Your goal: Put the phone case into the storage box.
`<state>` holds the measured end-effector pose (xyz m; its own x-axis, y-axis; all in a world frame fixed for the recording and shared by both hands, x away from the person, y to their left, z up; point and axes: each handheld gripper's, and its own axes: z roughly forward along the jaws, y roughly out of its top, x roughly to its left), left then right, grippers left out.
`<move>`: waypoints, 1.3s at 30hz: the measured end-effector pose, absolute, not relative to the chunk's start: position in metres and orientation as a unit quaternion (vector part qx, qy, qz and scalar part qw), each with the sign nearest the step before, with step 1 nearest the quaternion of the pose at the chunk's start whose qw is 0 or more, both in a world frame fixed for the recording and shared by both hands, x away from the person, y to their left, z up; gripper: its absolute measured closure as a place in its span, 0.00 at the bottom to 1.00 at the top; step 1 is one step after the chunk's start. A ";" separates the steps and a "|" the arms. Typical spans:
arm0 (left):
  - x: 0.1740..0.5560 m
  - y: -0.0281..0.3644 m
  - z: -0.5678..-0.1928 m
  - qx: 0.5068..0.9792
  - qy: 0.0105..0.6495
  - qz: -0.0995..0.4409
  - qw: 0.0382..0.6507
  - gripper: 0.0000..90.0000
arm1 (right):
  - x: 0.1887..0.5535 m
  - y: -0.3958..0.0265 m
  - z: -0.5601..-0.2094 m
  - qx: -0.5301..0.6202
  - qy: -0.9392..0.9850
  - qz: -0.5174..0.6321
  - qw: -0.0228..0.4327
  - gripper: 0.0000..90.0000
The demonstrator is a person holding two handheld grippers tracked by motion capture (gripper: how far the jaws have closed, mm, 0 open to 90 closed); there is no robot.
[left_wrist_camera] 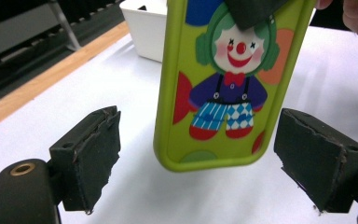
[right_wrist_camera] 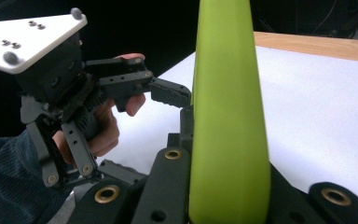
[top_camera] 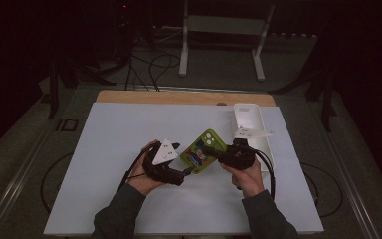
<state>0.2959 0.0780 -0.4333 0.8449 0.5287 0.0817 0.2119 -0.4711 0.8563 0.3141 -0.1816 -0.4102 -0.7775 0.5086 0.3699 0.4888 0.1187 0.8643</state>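
White sheeting covers the bench point(top_camera: 129, 149); near its right edge the right gripper point(top_camera: 214, 152) has its fingers clamped on the green phone case point(left_wrist_camera: 219, 84), whose long axis points between the left gripper's point(top_camera: 186, 172) wide-spread fingers point(left_wrist_camera: 91, 156).

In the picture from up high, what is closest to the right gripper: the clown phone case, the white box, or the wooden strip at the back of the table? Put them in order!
From the right gripper:
1. Clown phone case: held in the gripper, just to its left.
2. White box: next to it, toward the back right of the table.
3. Wooden strip: along the table's back edge, farthest away.
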 end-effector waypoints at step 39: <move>0.302 0.084 -0.445 0.848 0.174 0.043 0.499 0.61 | 0.303 -0.176 -0.402 0.224 0.792 0.568 -0.003 0.98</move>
